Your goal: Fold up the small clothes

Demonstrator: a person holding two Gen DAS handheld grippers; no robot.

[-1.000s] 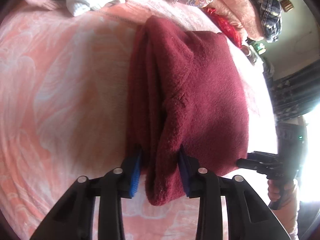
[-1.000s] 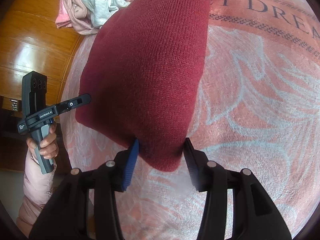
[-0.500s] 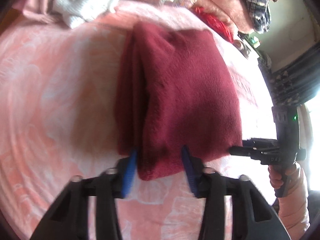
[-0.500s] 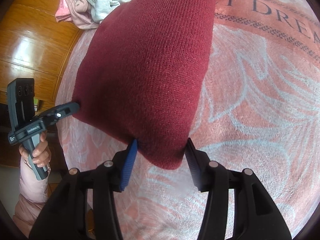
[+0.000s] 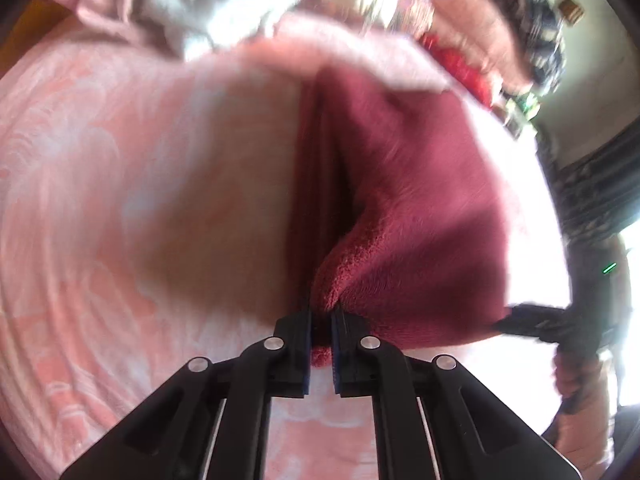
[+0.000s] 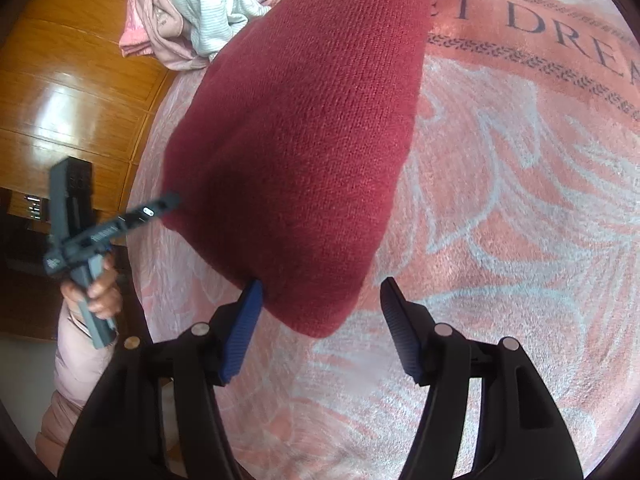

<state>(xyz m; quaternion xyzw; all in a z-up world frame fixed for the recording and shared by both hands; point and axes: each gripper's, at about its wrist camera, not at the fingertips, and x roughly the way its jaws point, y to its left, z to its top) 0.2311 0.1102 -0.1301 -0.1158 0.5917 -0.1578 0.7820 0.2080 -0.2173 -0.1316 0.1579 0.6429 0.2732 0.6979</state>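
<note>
The left gripper (image 5: 321, 312) is pinched tight on the near corner of the maroon sweater (image 5: 408, 200), which stretches straight ahead, while the right gripper (image 6: 320, 304) gapes wide around the opposite corner, gripping nothing.

**Left gripper pinches the sweater's corner**

Your left gripper (image 5: 321, 320) has its jaws closed on the near corner of the maroon sweater (image 5: 412, 208), which lies folded on the pink blanket (image 5: 120, 200). Your right gripper (image 5: 520, 318) touches the sweater's right corner. The view is motion-blurred.
</note>
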